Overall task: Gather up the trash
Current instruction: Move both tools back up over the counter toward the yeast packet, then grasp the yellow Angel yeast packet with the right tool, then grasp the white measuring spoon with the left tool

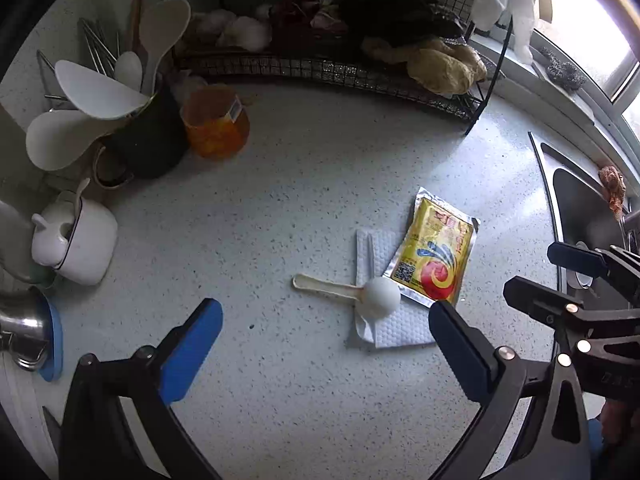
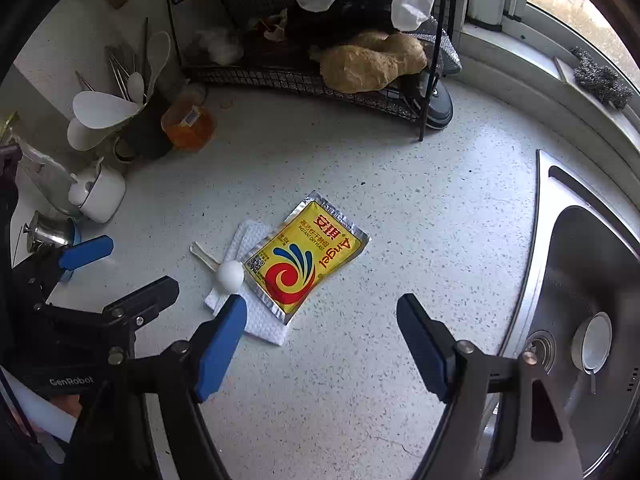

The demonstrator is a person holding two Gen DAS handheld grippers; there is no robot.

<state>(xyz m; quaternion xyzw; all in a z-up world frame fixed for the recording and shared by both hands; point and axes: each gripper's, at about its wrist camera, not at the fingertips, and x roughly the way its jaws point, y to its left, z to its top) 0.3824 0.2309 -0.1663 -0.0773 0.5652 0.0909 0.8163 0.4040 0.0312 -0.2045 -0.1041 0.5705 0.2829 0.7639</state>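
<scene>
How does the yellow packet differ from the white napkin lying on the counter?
The yellow packet is glossy, printed, silver-edged; the white napkin is plain, matte, textured. The packet lies on top, overlapping the napkin. A plastic spoon rests on the napkin, not the packet. Both lie flat.

Readable print: a yeast sachet and one gripper body.

On the yellow foil sachet [image 2: 303, 262], "Angel" is printed in red with "INSTANT DRY YEAST" in small letters beside it; red Chinese characters are seen toward its 12 o'clock end, and a QR code at its 9 o'clock edge. "GenRobot" is lettered in white on the black body of the left gripper [image 2: 72, 381], at 8 o'clock in the right wrist view. A small label on the orange jar [image 1: 236, 111] is probably a barcode; it cannot be read.
</scene>
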